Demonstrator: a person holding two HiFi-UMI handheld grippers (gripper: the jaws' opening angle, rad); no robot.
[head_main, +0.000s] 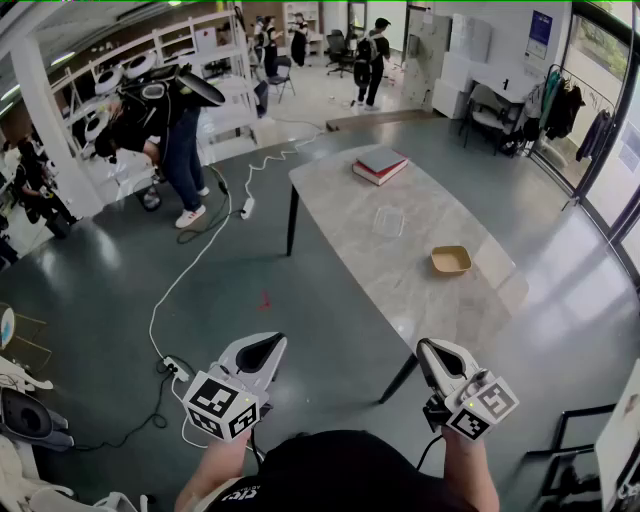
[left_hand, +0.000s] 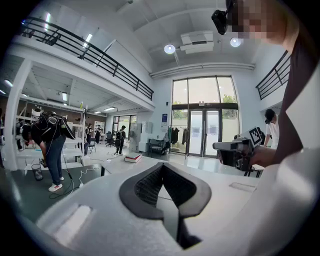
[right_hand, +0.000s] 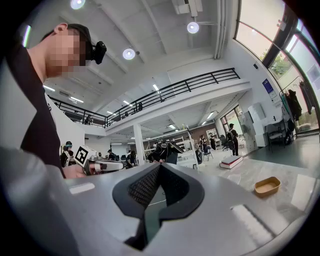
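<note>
Marble-patterned table (head_main: 430, 290) stretches away from me, and both tools hang in the air short of its near end, touching nothing. My left gripper (head_main: 264, 346) floats over the grey floor, off the table's near left corner. Its own view shows the left gripper (left_hand: 162, 165) with its jaws together at the tips, nothing between the black pads. My right gripper (head_main: 432, 350) sits just off the near end of the table. Its own view shows the right gripper (right_hand: 161, 166) with its jaws met as well, also empty.

Closest thing on the table is a small tan tray (head_main: 450, 260), near the right edge and well apart from either tool. A clear plastic lid (head_main: 388, 221) lies flat beyond it, about mid-table. Two stacked books (head_main: 379, 164) rest by the far left corner. A white cable (head_main: 200, 255) trails across the floor to my left.
</note>
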